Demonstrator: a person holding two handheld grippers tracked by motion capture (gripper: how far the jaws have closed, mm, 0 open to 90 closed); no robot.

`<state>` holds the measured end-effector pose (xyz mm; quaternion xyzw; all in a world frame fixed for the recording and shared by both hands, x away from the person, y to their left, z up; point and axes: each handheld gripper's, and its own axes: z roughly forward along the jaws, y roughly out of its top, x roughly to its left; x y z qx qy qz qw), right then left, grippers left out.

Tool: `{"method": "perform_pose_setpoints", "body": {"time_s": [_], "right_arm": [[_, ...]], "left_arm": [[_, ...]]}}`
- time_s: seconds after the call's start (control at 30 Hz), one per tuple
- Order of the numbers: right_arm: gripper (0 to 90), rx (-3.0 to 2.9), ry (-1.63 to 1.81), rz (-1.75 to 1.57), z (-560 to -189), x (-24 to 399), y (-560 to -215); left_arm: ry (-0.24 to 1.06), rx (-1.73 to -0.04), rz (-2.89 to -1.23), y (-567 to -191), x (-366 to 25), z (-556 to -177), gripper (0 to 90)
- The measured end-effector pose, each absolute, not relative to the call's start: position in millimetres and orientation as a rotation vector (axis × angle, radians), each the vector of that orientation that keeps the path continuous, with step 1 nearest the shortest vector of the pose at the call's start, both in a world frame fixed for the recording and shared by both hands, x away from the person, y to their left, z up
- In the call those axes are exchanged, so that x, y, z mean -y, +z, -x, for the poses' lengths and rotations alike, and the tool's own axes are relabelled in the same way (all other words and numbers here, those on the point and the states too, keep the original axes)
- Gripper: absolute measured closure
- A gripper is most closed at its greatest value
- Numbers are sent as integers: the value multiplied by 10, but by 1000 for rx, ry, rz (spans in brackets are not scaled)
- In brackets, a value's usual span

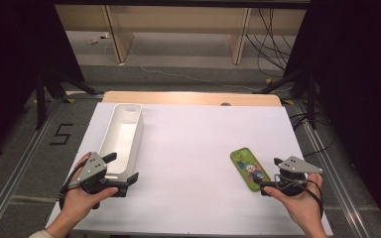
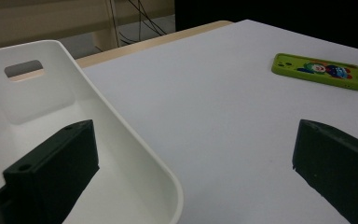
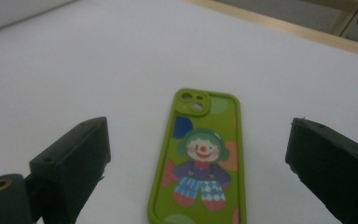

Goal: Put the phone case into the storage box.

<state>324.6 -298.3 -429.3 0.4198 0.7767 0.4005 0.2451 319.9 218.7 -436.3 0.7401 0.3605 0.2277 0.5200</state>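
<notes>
Green and printed with a clown figure, the phone case (image 3: pixel 200 163) lies flat on the white counter (image 1: pixel 193 148), back up, and I see it straight ahead between my right gripper's (image 3: pixel 198 154) jaws, which stand wide apart with neither one touching it. Its camera cut-out end points away from the jaws, and its near end runs down between them. From the high view the right gripper (image 1: pixel 274 174) sits at the case's near end, held in my right hand (image 1: pixel 297 201). My left gripper (image 2: pixel 191 158) is spread wide too and holds nothing: one jaw hangs over the inside of the white bin (image 2: pixel 37 116), the other over bare counter, so the bin's near corner rim lies between them. The case lies well apart from these jaws, far off beyond the outer one.
</notes>
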Motion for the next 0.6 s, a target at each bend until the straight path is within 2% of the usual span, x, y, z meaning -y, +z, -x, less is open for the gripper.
{"method": "perform_pose_setpoints", "body": {"time_s": [0.6], "right_arm": [[76, -2217, 973, -1225, -3443, 2887, -4279]], "left_arm": [[548, -868, -1768, -4362, -2185, -3198, 0]]}}
